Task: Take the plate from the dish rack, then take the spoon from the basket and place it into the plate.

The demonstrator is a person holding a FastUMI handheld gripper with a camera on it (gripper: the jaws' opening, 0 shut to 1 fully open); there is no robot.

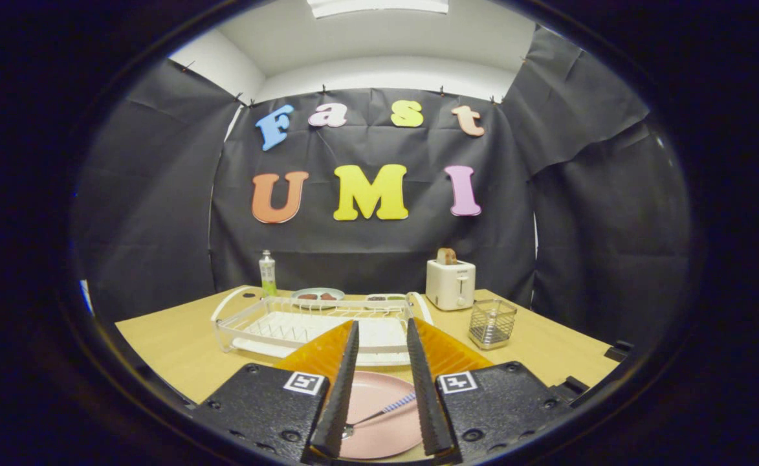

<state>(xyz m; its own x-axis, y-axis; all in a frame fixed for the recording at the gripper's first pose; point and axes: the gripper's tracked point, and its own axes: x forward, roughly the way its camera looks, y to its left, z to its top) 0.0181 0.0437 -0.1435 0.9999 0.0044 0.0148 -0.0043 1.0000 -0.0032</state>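
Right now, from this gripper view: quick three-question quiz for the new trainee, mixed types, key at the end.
1. True or false: the spoon lies on the pink plate.
2. Where is the plate? A) standing in the dish rack B) on the table in front of the rack, between the fingers C) beside the toaster
3. Fill in: the gripper is ____, holding nothing.

Key: 1 true. 2 B. 3 open; its fingers stand apart over the plate and press on nothing. The wire basket stands right of the rack, below the toaster.
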